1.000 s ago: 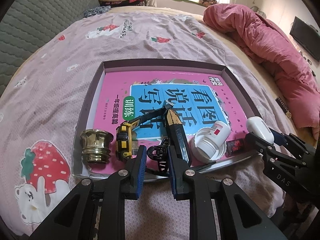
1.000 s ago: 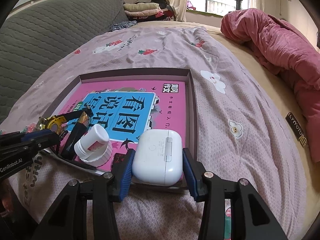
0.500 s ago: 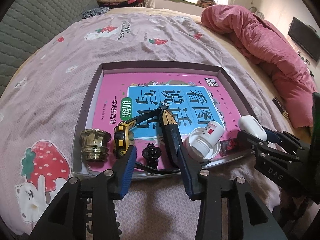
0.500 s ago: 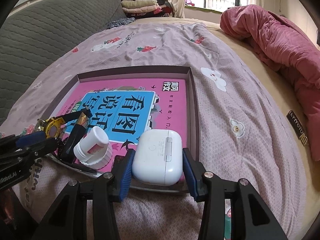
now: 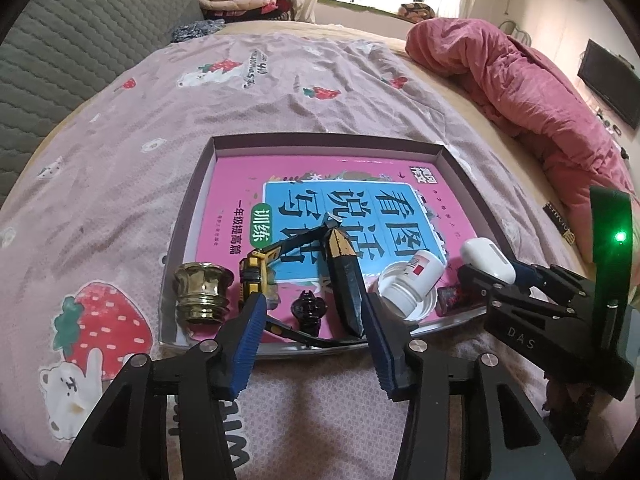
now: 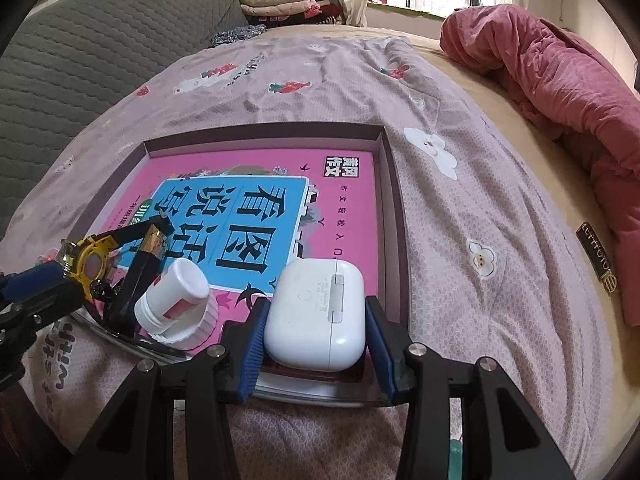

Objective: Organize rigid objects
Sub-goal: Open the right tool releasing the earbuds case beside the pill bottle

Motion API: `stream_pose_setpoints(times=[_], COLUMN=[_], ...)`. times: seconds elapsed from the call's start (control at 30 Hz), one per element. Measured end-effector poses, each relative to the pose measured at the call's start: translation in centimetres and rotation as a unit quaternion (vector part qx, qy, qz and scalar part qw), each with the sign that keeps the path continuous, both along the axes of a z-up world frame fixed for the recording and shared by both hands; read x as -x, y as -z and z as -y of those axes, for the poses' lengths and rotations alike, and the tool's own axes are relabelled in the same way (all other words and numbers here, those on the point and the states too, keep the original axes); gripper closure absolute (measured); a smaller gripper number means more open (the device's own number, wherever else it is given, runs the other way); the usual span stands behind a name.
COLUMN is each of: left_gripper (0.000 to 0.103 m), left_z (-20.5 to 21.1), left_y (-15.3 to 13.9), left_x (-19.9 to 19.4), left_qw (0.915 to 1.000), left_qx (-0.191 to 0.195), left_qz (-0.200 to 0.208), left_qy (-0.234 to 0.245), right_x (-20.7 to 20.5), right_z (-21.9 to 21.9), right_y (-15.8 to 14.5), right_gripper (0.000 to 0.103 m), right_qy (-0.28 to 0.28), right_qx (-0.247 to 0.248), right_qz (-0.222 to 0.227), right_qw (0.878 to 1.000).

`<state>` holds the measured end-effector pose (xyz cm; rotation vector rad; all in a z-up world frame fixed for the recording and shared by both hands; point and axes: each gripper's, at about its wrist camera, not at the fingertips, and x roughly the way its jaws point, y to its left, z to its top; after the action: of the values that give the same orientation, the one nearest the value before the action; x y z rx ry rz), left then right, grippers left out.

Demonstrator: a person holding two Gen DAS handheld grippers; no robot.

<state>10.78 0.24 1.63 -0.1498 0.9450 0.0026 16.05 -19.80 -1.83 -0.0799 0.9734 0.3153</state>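
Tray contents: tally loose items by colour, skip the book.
White: 2, earbuds case, pill bottle
Black: 2, faceted pen-shaped piece, small clip
Gold: 1, brass cup
Yellow-black: 1, toy watch
Dark red: 1, small packet
Total: 7

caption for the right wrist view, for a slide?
Right tongs grip a white earbud case over the near edge of a tray lined with a pink book.
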Motion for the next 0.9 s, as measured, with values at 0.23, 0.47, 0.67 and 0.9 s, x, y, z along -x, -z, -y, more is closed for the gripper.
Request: stream_pose_setpoints(times=[0.23,0.47,0.67,0.9], left_gripper=[0.044,0.044,0.043,0.033], left_z=[-0.5,-0.6,-0.5,0.3], left_y=[0.2,0.2,0.0,0.1], left_x=[0.2,0.3,1.1,2.8], left_qw=[1.0,1.0,1.0,0.9999], left_qx=[0.005,0.002,-0.001,-0.01], left_qz=[-0.005,-0.003,-0.001,-0.002], left_qy=[-0.005,-0.006,-0.008,-0.003], right_x=[-0.3,0.1,1.7,7.2], right_z=[0.0,0.3,1.2,-0.4], right_y=[0.0,-0.5,-2.0,-4.4], right_gripper=[0.056,0.057,0.053,0.045], right_qy=[-0.002,0.007,0.018,-0.019], right_qx=[0.0,-0.009,-0.031,-0.014], right_qz=[-0.011,-0.002,0.016,0.087], right_qw=[1.0,1.0,0.999,0.996])
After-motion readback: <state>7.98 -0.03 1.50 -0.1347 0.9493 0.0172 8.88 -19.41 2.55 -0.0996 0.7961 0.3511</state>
